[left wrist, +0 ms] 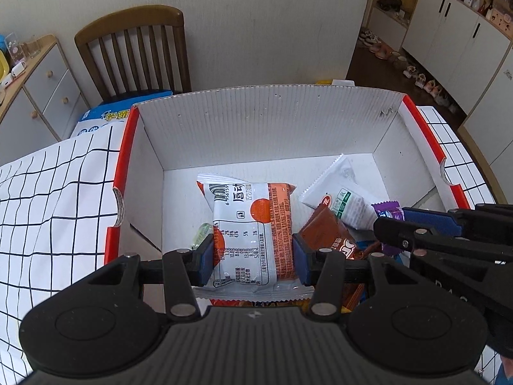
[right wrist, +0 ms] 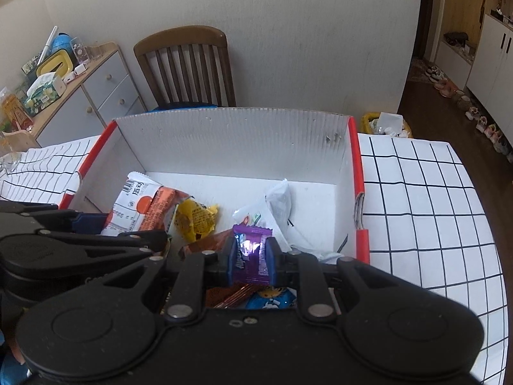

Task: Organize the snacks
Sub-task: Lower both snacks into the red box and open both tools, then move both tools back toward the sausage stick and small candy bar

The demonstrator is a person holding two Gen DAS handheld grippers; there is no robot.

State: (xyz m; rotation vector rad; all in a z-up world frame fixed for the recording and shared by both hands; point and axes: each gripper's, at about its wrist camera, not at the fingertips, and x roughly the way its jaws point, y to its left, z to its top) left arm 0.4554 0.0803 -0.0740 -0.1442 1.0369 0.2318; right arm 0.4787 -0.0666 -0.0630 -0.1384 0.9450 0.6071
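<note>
bench [right wrist: 416, 192] carries the box [left wrist: 256, 118], open ahead of both claws. left claw [left wrist: 253, 256] grasps the orange-white packet [left wrist: 253, 224], right claw [right wrist: 250, 256] is clenched on the purple candy [right wrist: 250, 250]; both hang over the box. step looks like drop-in: next, let go. only the right view shows the yellow wrapper [right wrist: 195, 221], beyond the left claw.

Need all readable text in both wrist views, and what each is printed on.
"6 956159": barcode digits on the white-and-orange packet, held by the left gripper.
"Alpe...": partial brand on the purple candy, held by the right gripper.
Nutrition table on that packet, green-and-white sachet, brown wrapper, blue bag: too small or blurred.
</note>
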